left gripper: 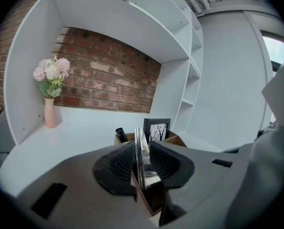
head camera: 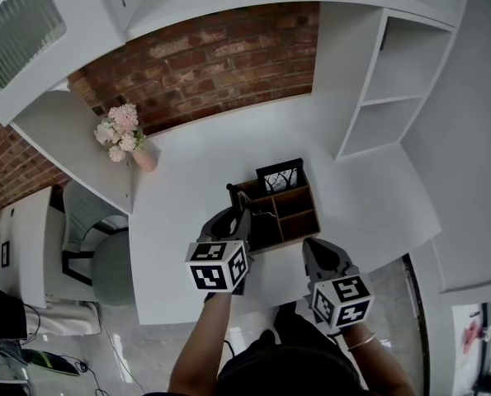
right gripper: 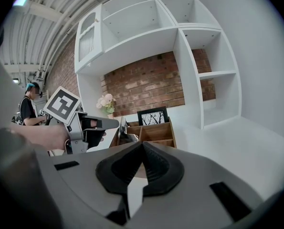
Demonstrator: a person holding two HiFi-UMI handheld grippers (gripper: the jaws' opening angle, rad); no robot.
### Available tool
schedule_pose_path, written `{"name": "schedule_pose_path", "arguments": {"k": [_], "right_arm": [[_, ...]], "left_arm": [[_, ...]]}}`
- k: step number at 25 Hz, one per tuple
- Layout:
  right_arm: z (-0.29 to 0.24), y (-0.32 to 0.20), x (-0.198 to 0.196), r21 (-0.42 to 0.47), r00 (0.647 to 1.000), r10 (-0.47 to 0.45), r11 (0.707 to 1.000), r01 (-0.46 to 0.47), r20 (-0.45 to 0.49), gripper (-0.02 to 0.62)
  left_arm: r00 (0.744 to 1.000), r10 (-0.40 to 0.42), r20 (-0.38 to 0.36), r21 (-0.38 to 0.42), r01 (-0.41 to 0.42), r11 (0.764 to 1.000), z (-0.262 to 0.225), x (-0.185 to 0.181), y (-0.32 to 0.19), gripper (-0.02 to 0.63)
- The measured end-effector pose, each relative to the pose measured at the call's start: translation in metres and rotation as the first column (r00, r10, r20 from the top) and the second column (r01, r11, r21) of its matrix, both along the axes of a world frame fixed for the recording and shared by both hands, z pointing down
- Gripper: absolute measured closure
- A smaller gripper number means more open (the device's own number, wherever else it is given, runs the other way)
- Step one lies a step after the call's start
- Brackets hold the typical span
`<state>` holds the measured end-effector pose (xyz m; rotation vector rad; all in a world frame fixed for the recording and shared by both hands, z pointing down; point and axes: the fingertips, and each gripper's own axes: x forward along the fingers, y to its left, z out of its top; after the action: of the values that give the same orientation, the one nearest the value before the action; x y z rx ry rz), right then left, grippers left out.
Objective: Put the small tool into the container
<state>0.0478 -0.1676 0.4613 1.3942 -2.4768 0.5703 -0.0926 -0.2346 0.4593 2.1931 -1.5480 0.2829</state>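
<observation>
The left claw (left gripper: pixel 142 162) is clamped on the small tool (left gripper: pixel 139 149), a thin shiny strip held upright over the left side of the wooden container (head camera: pixel 313 210) on the tabletop. This looks like the insertion step. The next move calls for lowering the tool into a compartment and then parting the jaws, while the right claw (right gripper: pixel 142 149) waits nearer, pressed together on nothing.

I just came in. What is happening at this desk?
A person stands at a white desk with a gripper in each hand. The left gripper is shut on a thin, shiny metal tool and holds it upright at the left side of the wooden organizer. The tool is not yet released. The right gripper is shut and empty, and hovers in front of the organizer.
</observation>
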Motion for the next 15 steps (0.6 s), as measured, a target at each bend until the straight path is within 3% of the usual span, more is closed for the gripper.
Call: {"name": "schedule_pose_path", "arguments": {"k": [15], "right_arm": [[-0.011, 0.014, -0.002, 0.05, 1.0, -0.008, 0.999, 0.008, 0.01, 0.591]], "left_arm": [[0.998, -0.025, 0.062, -0.012, 0.026, 1.0, 0.01, -0.013, 0.054, 0.551]]}}
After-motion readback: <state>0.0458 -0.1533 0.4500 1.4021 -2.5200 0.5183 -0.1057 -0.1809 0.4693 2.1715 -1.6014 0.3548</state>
